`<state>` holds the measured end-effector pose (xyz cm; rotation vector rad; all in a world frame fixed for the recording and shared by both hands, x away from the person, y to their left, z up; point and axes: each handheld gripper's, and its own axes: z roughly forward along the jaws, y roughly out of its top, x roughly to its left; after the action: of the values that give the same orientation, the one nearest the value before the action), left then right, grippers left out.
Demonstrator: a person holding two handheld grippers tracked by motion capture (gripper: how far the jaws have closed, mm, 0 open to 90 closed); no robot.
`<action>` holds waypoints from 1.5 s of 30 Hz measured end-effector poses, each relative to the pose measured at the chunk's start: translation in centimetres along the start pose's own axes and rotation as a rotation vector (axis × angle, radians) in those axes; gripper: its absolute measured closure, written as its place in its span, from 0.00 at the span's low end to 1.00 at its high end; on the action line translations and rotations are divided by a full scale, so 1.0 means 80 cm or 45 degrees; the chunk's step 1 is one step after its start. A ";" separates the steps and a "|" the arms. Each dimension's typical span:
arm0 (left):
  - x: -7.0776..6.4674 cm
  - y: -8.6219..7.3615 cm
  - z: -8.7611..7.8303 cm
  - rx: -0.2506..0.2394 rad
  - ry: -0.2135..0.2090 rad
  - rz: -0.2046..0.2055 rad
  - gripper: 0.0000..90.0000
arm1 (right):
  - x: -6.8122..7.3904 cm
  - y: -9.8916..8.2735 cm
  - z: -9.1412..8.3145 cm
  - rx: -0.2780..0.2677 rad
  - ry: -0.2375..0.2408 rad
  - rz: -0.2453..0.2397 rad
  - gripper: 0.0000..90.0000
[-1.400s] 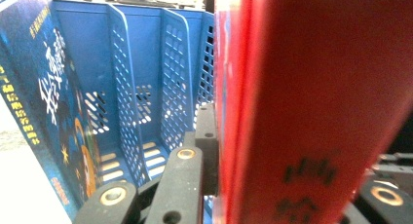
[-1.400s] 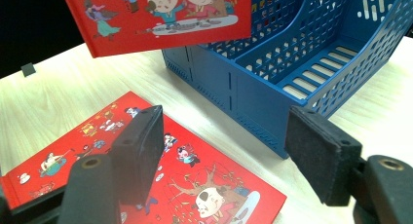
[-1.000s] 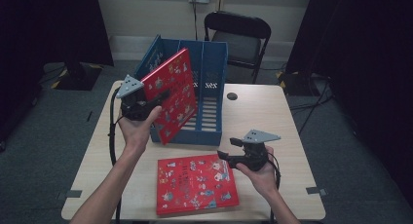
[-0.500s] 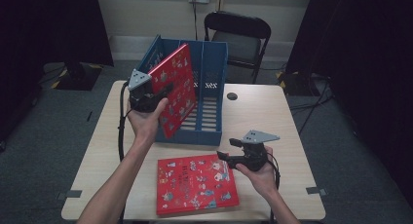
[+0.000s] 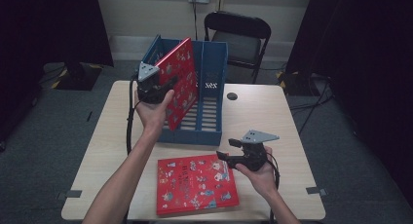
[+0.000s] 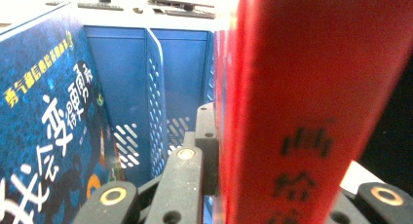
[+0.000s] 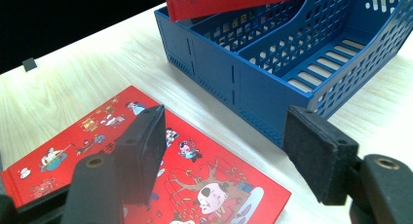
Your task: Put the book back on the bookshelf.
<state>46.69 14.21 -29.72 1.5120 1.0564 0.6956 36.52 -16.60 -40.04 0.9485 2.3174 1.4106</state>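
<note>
Left gripper (image 5: 163,85) has carried the held red book (image 5: 181,83) further back and toward the blue file rack (image 5: 214,87) compared with a second ago; it was out front-left of the rack then, now the book is over the rack's left compartments, tilted, lower edge down near the front wall. Right gripper (image 5: 229,156) hasn't shifted. Left jaws clamped on the red book: in the left gripper view the spine (image 6: 287,112) fills the right half with black characters on it, one jaw pressed flat against the cover, the other jaw low at right. Same view shows a blue book (image 6: 44,117) with yellow and white characters already standing in the rack at left, and perforated blue dividers (image 6: 156,102) behind. Right gripper rests in the person's right hand (image 5: 260,175) near the table's front right, jaws apart, nothing between the pads; right gripper view looks past the two pads (image 7: 146,151) at the second red book (image 7: 146,170) lying flat on the wooden table (image 7: 68,73), cover up with cartoon figures, just in front of the rack's front corner (image 7: 234,87). In the high view this flat book (image 5: 195,182) lies just left of the right gripper, apart from the rack. Black folding chair (image 5: 238,34) behind the table.
</note>
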 end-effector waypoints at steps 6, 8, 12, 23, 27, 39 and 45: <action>-0.001 0.000 0.014 0.008 0.004 -0.006 0.89 | -0.002 -0.003 0.000 0.009 0.001 0.007 0.36; -0.003 0.000 0.018 0.011 0.009 0.000 0.89 | -0.003 -0.003 -0.001 0.008 0.001 0.009 0.36; -0.004 0.000 0.022 0.002 0.002 -0.005 0.89 | -0.005 -0.003 -0.002 0.004 -0.004 0.014 0.36; -0.008 -0.005 0.041 -0.006 0.057 0.029 0.89 | -0.007 -0.004 -0.003 0.004 -0.002 0.015 0.36; -0.009 -0.009 0.049 -0.008 0.059 0.008 0.89 | -0.007 -0.005 -0.002 0.009 -0.002 0.015 0.36; -0.013 -0.042 0.061 0.018 0.050 0.081 0.89 | -0.007 -0.007 0.000 0.021 -0.012 0.005 0.36; -0.011 -0.055 0.062 0.011 0.033 0.097 0.89 | -0.007 -0.008 0.001 0.028 -0.013 0.007 0.36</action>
<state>49.51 11.19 -34.92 1.5609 1.0265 0.7667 36.74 -17.12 -40.72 0.9661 2.3291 1.3824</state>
